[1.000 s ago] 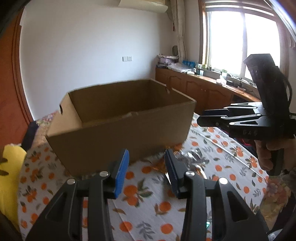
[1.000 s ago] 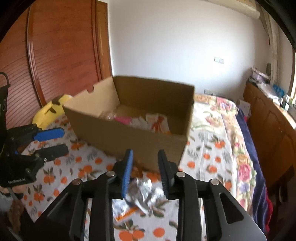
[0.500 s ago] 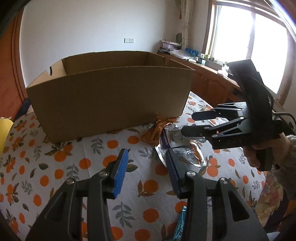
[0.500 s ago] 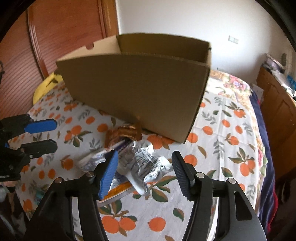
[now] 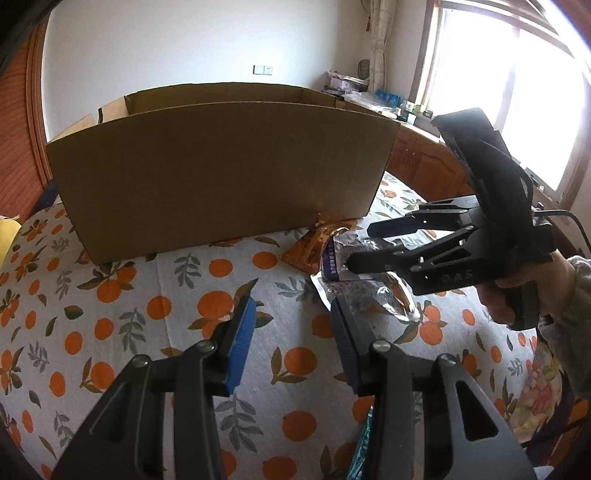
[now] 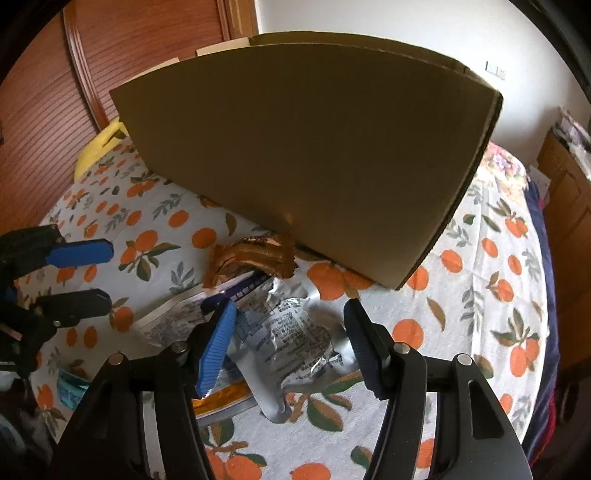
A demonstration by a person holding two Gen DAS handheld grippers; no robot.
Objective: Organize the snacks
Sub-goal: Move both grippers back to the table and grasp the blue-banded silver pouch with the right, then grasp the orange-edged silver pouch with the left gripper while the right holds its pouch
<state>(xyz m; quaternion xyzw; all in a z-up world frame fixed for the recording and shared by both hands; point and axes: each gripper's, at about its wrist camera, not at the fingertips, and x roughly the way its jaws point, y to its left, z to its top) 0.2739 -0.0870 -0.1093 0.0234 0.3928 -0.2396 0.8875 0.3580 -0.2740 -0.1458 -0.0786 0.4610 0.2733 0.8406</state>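
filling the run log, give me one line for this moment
right tongs: open over silver snack packet | left tongs: open, empty | cardboard box: behind packets

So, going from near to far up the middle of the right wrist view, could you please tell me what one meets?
Right gripper → silver snack packet → brown wrapper → cardboard box → white wall.

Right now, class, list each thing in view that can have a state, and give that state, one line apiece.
Left gripper: open, holding nothing.
Right gripper: open, astride the silver packet, not gripping.
Box: open at the top, standing on the cloth.
Silver packet: crumpled, lying flat.
Brown packet: crumpled, lying against the box's foot.
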